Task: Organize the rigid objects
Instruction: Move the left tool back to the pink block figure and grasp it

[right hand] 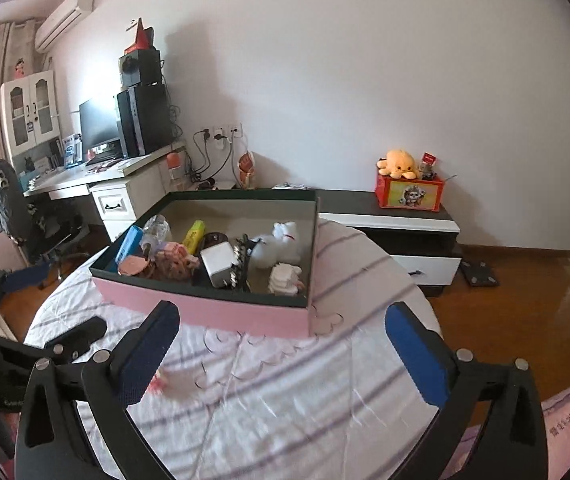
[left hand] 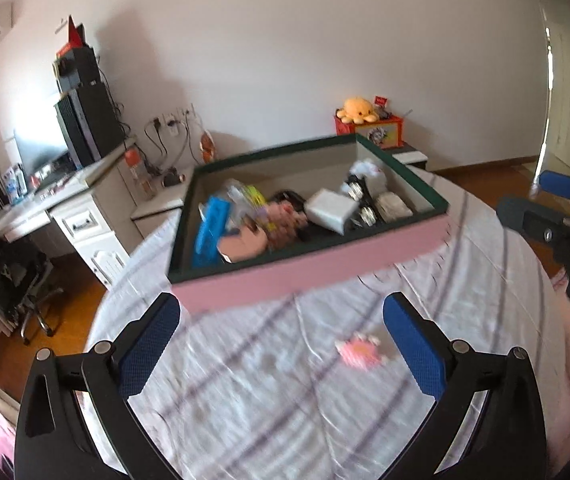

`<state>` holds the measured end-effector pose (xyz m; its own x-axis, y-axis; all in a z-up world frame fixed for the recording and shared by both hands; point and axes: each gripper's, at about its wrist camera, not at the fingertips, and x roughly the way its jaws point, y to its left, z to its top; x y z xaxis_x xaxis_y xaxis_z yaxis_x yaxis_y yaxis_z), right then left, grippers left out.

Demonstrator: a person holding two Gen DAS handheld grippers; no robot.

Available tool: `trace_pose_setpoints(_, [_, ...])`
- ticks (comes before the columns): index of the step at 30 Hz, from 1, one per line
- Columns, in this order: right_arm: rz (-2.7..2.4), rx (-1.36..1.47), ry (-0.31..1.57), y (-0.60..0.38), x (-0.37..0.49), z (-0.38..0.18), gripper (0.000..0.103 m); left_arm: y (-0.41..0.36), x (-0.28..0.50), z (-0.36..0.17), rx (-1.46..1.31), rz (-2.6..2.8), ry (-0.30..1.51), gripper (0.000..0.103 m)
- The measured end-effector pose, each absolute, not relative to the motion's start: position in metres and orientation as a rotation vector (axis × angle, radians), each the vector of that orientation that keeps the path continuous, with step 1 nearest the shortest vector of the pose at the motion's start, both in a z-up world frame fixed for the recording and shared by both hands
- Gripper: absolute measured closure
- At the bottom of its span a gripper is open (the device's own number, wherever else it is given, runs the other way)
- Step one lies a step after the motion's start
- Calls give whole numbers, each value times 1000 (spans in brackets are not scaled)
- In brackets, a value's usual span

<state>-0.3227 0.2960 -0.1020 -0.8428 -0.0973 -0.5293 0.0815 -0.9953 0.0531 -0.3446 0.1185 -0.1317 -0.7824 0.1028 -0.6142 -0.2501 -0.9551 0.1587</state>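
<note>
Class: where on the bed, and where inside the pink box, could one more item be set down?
Free: striped bedcover nearest both open tools, beside the small pink toy; the pink box has a bare back strip along its far wall. Crowded: its front half.

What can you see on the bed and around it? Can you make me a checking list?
Surface: bedspread, white with purple stripes, wrinkled.
Job's things: pink box with dark rim on the bed, holding a blue case, yellow marker, white charger block, white plush toy and more.
Clutter: small pink toy loose on the bedspread, outside the box.
Grippers: left gripper and right gripper both open, holding nothing.
Cables: plugs and cords at the wall sockets by the desk.
Surroundings: orange octopus plush on a red box, low cabinet, office chair.
</note>
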Motion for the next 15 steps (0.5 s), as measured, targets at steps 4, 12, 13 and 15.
trace_pose_setpoints(4, [-2933,864,-68,307,-315,-109,0,131,-340,-150,-998,2721,339,0])
trace_pose_setpoints(12, [-2930,908,-82,316,-311,-120,0,146,-354,-189,-1134,2670,321,0])
trace_pose_setpoints(13, [-2929,914,-85,317,-311,-121,0,146,-355,-192,-1140,2669,320,0])
trace_pose_setpoints(15, [-2930,927,-90,320,-314,-125,0,149,-358,-199,-1155,2652,332,0])
